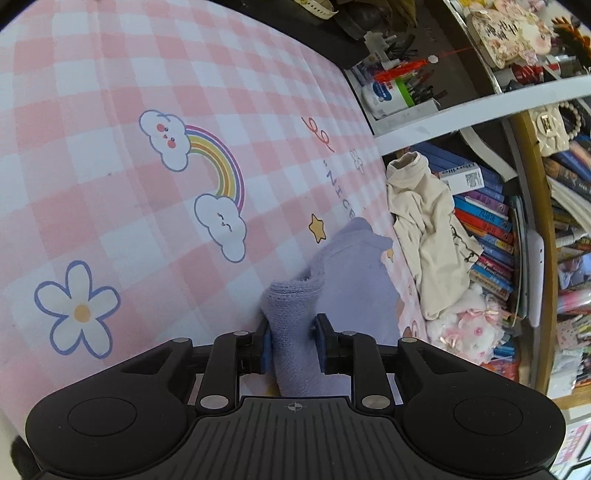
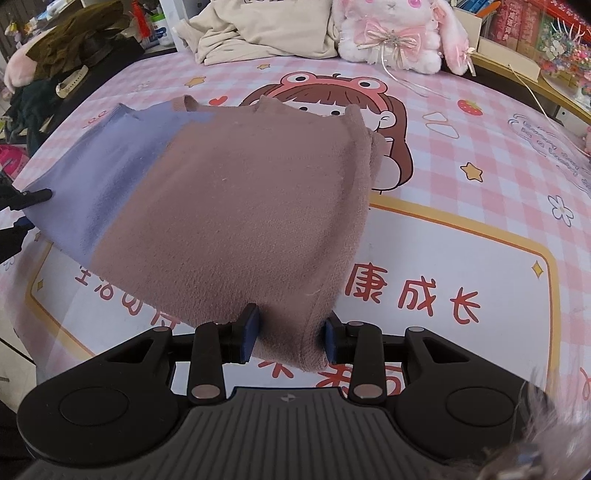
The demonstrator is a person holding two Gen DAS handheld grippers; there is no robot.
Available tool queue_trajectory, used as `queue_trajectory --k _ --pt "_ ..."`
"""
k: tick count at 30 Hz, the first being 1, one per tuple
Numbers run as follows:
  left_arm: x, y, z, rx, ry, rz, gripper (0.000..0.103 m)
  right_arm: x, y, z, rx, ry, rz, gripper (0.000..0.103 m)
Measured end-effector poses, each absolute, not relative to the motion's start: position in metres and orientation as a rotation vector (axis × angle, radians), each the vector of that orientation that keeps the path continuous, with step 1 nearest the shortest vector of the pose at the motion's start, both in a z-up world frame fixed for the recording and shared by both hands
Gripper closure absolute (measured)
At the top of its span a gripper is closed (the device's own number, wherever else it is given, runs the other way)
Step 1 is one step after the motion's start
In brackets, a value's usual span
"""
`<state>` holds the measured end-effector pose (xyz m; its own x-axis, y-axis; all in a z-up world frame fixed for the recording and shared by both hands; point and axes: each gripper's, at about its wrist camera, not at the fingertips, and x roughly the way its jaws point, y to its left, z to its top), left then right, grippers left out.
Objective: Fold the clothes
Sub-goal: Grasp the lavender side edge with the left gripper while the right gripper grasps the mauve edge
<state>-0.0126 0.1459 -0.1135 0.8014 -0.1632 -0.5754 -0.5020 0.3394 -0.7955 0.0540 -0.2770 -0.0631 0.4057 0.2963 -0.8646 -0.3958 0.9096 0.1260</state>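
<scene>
Here, I have both tongs clamped on one fuzzy knit sweater, a soft, napped garment in two colour blocks: dusty mauve-brown on the side at my right tongs, lavender-blue toward my left tongs. The right tongs pinch a bunched mauve hem corner between their blue pads; the left tongs pinch a rolled lavender edge the same way. Ahead of the right tongs the sweater stretches out as a taut, slightly sagging sheet, its ribbed neckline at the far end, above a pink-and-white checked bed sheet.

The sheet is smooth printed cotton. Under the right tongs a yellow-bordered white panel carries red Chinese characters; "康成长" reads just to the right of the sweater. Beyond the sweater is a cartoon girl in a frog headband. Ahead of the left tongs I see a rainbow between two clouds and blue lettering that looks like "Nice".

Farther ahead of the right tongs lie a crumpled cream garment and a fluffy pink-and-white plush rabbit.
</scene>
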Motion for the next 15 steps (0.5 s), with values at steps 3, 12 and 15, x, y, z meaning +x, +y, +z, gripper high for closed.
queue_trajectory --k 3,12,15 --pt "-0.014 0.148 -0.116 -1.243 0.634 0.233 0.080 0.051 -0.276 -0.063 -0.107 1.063 0.426 0.068" --pt "-0.014 0.147 -0.115 -1.210 0.644 0.229 0.081 0.046 -0.277 -0.051 -0.139 0.964 0.398 0.060" --pt "-0.014 0.147 -0.116 -1.211 0.644 0.234 0.083 0.049 -0.280 -0.050 -0.132 0.953 0.396 0.060"
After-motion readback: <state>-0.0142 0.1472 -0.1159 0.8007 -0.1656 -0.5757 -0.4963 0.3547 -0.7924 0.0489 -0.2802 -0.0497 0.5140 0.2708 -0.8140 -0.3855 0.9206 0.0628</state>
